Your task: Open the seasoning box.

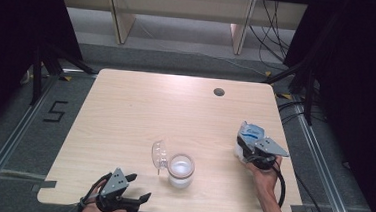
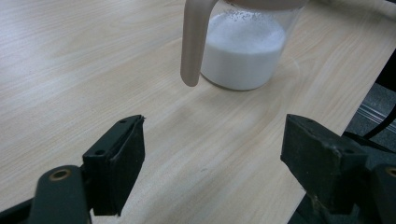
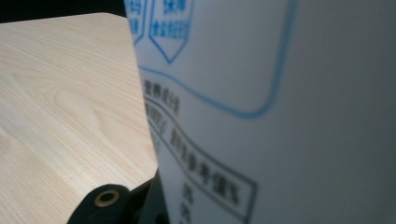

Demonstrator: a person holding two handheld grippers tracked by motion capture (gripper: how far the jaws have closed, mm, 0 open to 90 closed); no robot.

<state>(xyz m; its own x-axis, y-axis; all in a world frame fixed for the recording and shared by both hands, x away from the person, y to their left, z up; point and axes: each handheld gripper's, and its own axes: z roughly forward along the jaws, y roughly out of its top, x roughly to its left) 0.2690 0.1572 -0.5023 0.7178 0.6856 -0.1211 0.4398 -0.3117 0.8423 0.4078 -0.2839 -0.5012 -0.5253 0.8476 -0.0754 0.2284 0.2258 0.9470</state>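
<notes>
Table of pale wood first, bearing everything. Next in size, white carton with blue print, clamped in the right gripper near the table's right edge, pressed so close to that gripper's camera that the printed panel covers most of the frame; jaws closed on the carton's sides, carton roughly upright. Then clear jar holding white liquid, standing well to the left of the right gripper and just ahead and to the right of the left gripper; hinged lid flipped open beside the mouth, a pale strap or handle hanging down its side. Left gripper smallest in the reckoning: jaws spread wide, nothing between them, bare wood below, pointed toward the jar from the table's near edge, hand resting low. Step in hand, by judgement: carton being set down or parked away from the jar, pouring apparently done, since liquid already fills the jar partway. Next move likely calls for lowering the carton flat onto the wood, loosening the grip without tipping it, then closing the lid. Right forearm reaching forward from the near edge, wrist bent slightly inward, gripper held level.
</notes>
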